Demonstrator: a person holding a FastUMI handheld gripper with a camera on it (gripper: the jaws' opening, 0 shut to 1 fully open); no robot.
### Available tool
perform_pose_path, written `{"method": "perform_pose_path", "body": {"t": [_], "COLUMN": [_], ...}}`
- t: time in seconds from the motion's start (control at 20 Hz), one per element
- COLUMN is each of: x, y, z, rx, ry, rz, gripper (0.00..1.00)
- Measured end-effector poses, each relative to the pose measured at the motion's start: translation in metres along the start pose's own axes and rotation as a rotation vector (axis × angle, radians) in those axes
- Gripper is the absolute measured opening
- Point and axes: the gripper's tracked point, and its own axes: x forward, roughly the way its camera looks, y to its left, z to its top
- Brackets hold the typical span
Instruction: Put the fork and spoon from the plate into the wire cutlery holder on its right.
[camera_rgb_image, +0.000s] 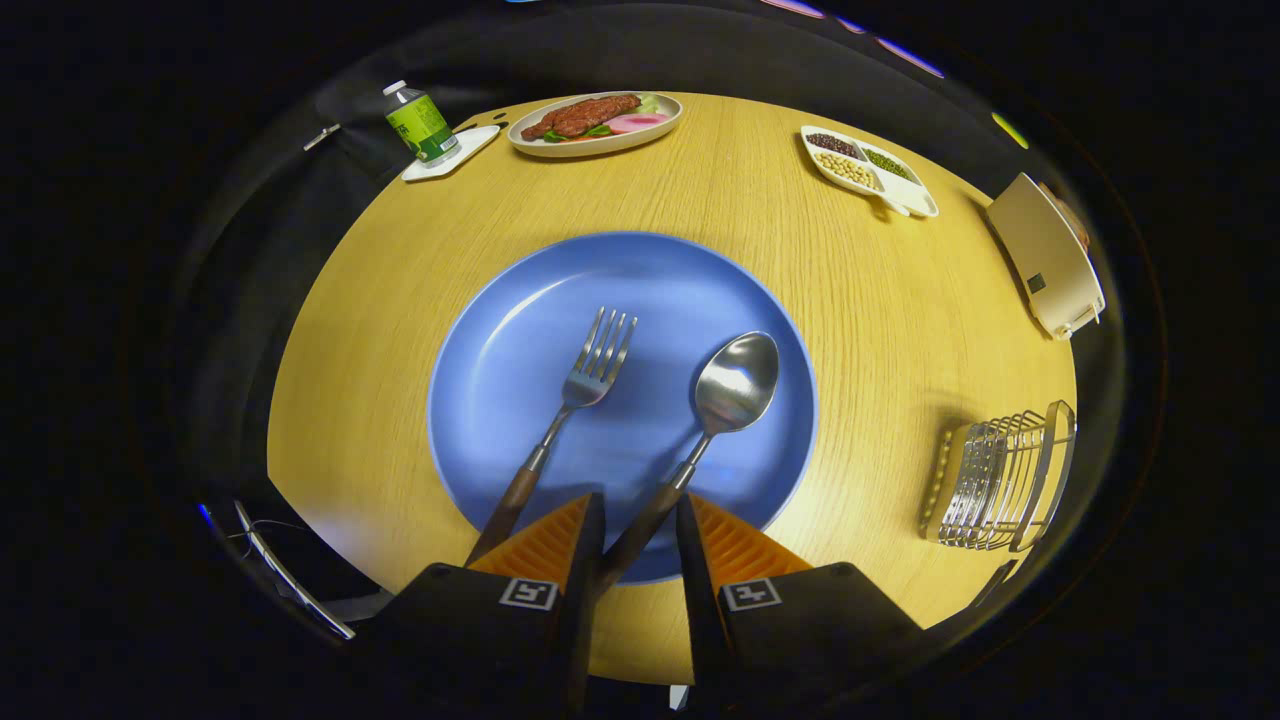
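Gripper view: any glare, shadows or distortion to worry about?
Gripper view: strong fisheye bends the table edge; bright glare on the spoon bowl and along the plate rim; the wire cutlery holder casts a soft shadow; the gripper jaws straddle the spoon handle with a gap; fork sharp.

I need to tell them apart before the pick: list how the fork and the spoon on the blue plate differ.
The fork ends in tines; the spoon ends in a rounded bowl. The fork's handle runs left of the gripper; the spoon's handle lies between its open fingers, not clamped. The fork lies farther from the wire cutlery holder than the spoon. Both are shiny metal with dark handles, resting on the blue plate.
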Motion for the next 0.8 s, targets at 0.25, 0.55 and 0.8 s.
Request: {"method": "perform_pose_path", "body": {"t": [0.25,0.55,0.8], "x": [0.002,-0.002,-0.047], "y": [-0.004,-0.003,-0.018], "z": [-0.001,0.001,-0.002], "rx": [0.029,0.084,0.032], "ry": [0.034,0.059,0.054], "rz": [0.02,0.168,0.241], "gripper": [0.28,0.1,0.08]}}
